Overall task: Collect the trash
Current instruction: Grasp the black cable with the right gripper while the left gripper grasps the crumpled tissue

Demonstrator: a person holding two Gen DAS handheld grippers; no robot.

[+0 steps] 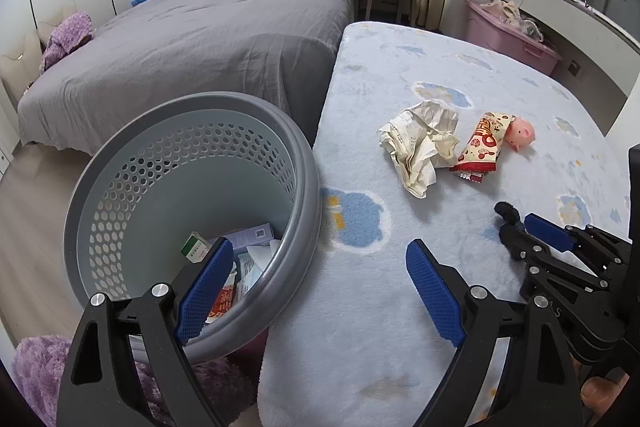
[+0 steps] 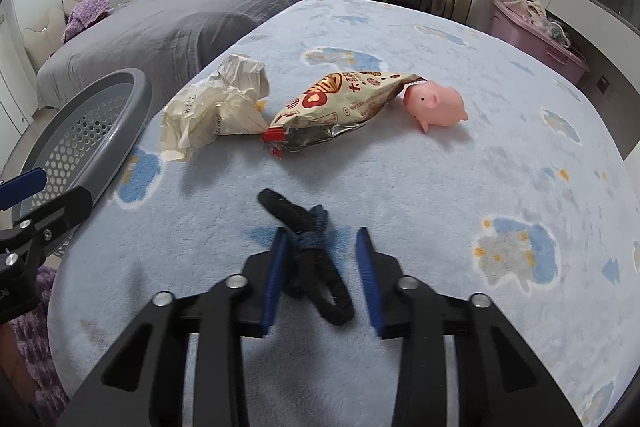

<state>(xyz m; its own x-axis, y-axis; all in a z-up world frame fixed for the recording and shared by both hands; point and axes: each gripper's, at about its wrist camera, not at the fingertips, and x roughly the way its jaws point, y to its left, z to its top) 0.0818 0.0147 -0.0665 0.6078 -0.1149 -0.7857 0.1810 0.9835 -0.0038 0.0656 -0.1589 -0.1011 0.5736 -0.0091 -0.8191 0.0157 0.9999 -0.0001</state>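
Step in hand: I judge I'm about to pick up the black hair tie (image 2: pixel 310 263), which lies between the fingers of my right gripper (image 2: pixel 322 279) on the fleecy worktop (image 2: pixel 440 187).
Right gripper: part open, nothing clamped; the left pad touches or nearly touches the knotted part, the right pad stands clear of it.
Left gripper: my left gripper (image 1: pixel 320 291) is wide open and empty, hovering across the rim of the grey basket (image 1: pixel 120 155).
Doing it well: I'd press low into the fleece and close on the knot at 12 o'clock of the loop, since the thin strand could slip out.
Other trash: crumpled paper (image 2: pixel 216 107) at 11 o'clock, touching the snack wrapper (image 2: pixel 340 107) at 12; the pink pig toy (image 2: pixel 438 105) touches the wrapper's far end and looks like no trash.
Edges: the worktop ends at 9 o'clock, the basket just beside it, already holding boxes and wrappers.
Open room: bare fleece from 1 to 4 o'clock; the path to the basket passes my left gripper.
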